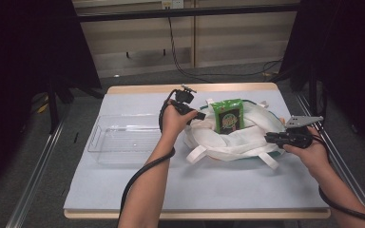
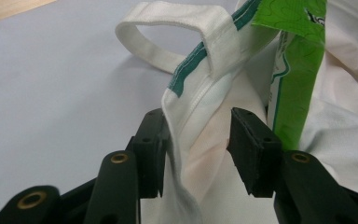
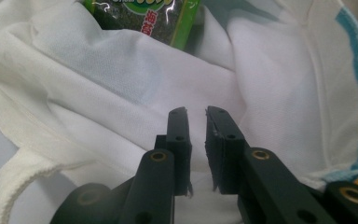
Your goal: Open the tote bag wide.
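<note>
On the green packet (image 3: 142, 16) standing in the white bag (image 3: 121, 79), the right gripper view shows a few red East Asian characters and the lower part of a round green and white logo, whose lettering is cut off and too blurred to read.

pale table (image 1: 123, 190): white bag (image 1: 233, 140), clear tray (image 1: 123, 137)

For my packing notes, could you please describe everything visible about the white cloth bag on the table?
The white cloth bag lies slumped and crumpled on the pale blue table mat, mouth open upward. It looks like soft woven fabric, with a teal-trimmed rim and several white strap loops. A green snack packet stands in it. The left gripper straddles its rim fold with jaws parted; the right gripper hovers over its cloth, jaws slightly apart.
</note>
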`<control>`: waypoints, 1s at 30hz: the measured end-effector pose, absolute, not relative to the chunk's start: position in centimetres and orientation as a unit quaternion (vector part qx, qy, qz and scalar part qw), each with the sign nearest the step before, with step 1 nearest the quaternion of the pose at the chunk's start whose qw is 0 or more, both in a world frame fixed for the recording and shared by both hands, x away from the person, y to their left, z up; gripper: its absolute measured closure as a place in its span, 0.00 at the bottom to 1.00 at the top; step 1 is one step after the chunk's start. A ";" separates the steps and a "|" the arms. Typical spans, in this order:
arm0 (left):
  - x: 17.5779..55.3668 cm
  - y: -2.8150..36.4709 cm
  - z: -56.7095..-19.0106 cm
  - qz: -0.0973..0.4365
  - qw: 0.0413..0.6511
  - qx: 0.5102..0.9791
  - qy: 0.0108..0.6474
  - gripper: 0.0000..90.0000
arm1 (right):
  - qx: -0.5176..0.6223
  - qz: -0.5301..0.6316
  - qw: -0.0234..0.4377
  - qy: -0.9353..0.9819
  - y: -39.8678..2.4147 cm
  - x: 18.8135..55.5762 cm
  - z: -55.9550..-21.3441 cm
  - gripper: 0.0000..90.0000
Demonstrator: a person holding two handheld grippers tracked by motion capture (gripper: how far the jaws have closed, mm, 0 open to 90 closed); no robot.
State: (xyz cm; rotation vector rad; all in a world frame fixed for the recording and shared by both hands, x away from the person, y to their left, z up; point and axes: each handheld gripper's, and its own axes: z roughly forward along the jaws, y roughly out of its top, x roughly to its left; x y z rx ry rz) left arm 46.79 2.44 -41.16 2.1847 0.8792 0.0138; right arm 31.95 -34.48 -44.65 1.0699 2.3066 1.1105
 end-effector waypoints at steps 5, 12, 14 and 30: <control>46.6 2.8 -40.8 0.003 0.385 0.856 0.344 0.57 | 0.381 0.393 0.183 0.817 -34.5 32.0 -44.5 0.88; 46.3 2.8 -39.7 0.005 0.393 0.859 0.329 0.52 | 0.382 0.401 0.174 0.814 -34.2 31.8 -44.9 0.88; 46.2 2.7 -39.4 0.003 0.396 0.858 0.326 0.50 | 0.383 0.400 0.174 0.814 -34.2 31.7 -44.9 0.87; 45.5 1.7 -37.6 -0.013 0.408 0.862 0.301 0.43 | 0.387 0.408 0.173 0.809 -34.4 31.3 -44.6 0.86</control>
